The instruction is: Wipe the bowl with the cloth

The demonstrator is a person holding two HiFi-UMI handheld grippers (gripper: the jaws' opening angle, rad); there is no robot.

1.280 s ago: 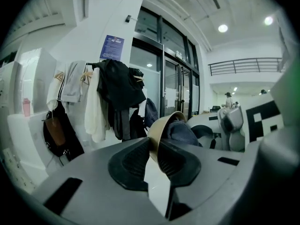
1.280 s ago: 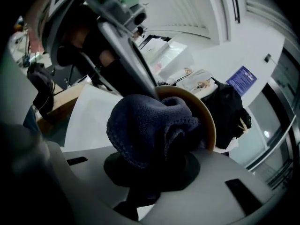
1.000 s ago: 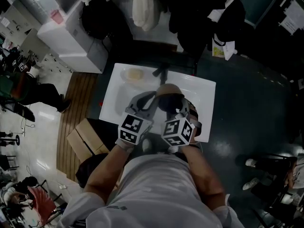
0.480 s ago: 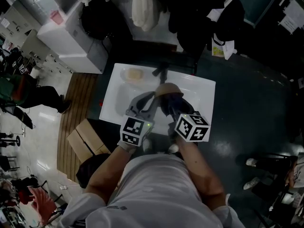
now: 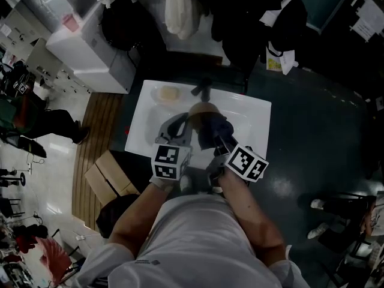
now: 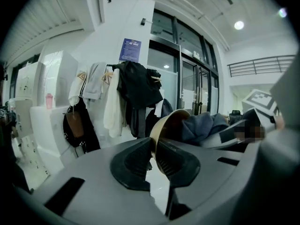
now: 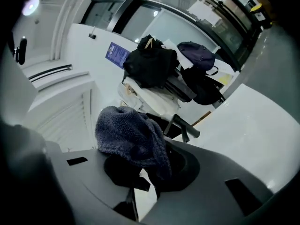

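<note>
Above table (image 5: 143, 134), left gripper (image 6: 152, 146) grips bowl (image 6: 167, 124) rim; right gripper (image 7: 150, 167), cloth (image 7: 129, 135).

No txt I can read anywhere; the blue poster (image 6: 131, 49) prob. carries print, but it's too blurred.

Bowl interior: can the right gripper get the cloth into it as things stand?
Probably yes. The left gripper clamps the bowl by its rim and holds it tipped, with its mouth open toward the right gripper. The blue-grey cloth in that gripper's jaws sits at the opening, and nothing stands between them.
</note>
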